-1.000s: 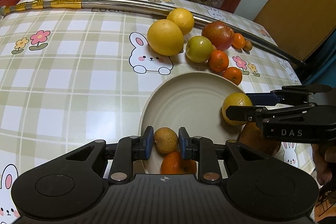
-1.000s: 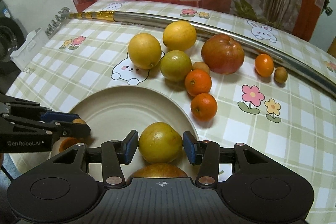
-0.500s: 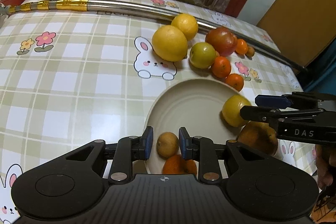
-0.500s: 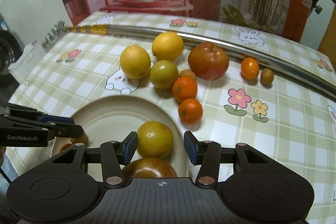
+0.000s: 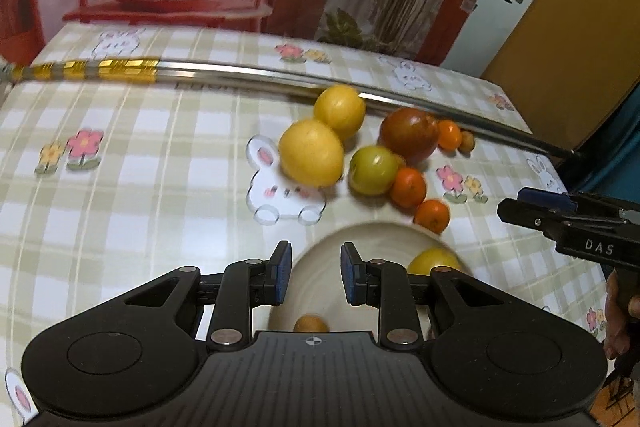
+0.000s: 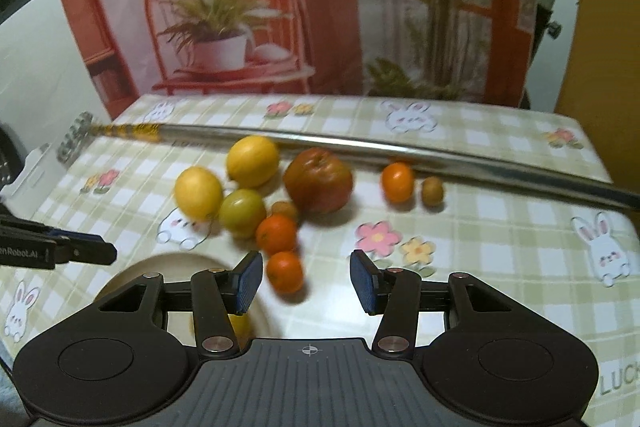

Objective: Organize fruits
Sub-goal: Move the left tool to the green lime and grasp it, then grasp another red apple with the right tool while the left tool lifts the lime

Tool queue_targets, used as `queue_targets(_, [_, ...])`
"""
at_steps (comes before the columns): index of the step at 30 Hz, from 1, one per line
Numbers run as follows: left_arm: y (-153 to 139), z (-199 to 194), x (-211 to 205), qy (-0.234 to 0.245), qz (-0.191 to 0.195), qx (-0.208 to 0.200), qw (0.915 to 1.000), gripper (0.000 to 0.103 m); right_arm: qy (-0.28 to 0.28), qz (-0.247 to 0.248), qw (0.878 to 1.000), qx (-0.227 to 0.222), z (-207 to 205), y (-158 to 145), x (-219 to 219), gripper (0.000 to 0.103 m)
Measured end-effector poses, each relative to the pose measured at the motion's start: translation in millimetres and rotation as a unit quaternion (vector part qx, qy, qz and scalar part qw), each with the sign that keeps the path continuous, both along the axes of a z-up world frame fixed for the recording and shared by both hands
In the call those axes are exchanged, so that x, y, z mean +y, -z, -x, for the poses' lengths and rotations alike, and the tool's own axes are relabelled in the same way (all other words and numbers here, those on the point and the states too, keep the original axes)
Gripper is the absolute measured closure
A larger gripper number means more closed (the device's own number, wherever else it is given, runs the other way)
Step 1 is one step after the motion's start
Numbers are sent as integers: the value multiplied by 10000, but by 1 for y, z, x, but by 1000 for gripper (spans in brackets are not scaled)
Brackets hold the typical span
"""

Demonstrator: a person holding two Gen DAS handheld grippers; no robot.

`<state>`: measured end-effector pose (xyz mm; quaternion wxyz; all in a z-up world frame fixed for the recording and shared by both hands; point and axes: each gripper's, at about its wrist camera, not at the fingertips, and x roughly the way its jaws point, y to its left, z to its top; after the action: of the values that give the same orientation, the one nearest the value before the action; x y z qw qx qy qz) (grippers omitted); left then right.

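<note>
Both grippers lifted off the plate, jaws apart and empty; fruit cluster loose on the checked tablecloth

Left gripper (image 5: 312, 277) jaws moderately apart, holding nothing; the small brownish fruit (image 5: 311, 323) it flanked a second ago now lies below on the cream plate (image 5: 320, 267), with a yellow fruit (image 5: 434, 261) at the plate's right. Right gripper (image 6: 306, 283) wide open, empty, since backed off the yellow fruit and now over a mandarin (image 6: 285, 271) just beyond the plate rim. Remaining pile, two lemons (image 6: 198, 191), green fruit (image 6: 242, 213), red apple (image 6: 319, 181), sits between plate and metal pole (image 6: 440, 153); open cloth (image 5: 120, 211) to the left
</note>
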<state>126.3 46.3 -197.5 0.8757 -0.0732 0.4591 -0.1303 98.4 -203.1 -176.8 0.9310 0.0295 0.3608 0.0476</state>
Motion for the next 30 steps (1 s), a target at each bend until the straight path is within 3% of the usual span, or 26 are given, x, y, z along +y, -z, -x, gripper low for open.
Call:
queue_targets(10, [-3, -43, -56, 501, -126, -316, 9982, 75, 267, -75, 9990, -358, 0, 2, -33, 58])
queue_targets(14, [6, -62, -72, 641, -171, -266, 9974, 66, 323, -164, 9986, -374, -1, 7, -45, 58])
queue_targets(21, [22, -82, -79, 545, 33, -67, 9985, 62, 442, -309, 9982, -275, -5, 21, -60, 58])
queue_targets(30, [38, -94, -88, 473, -412, 17, 9980, 60, 500, -442, 9976, -187, -9, 32, -70, 58])
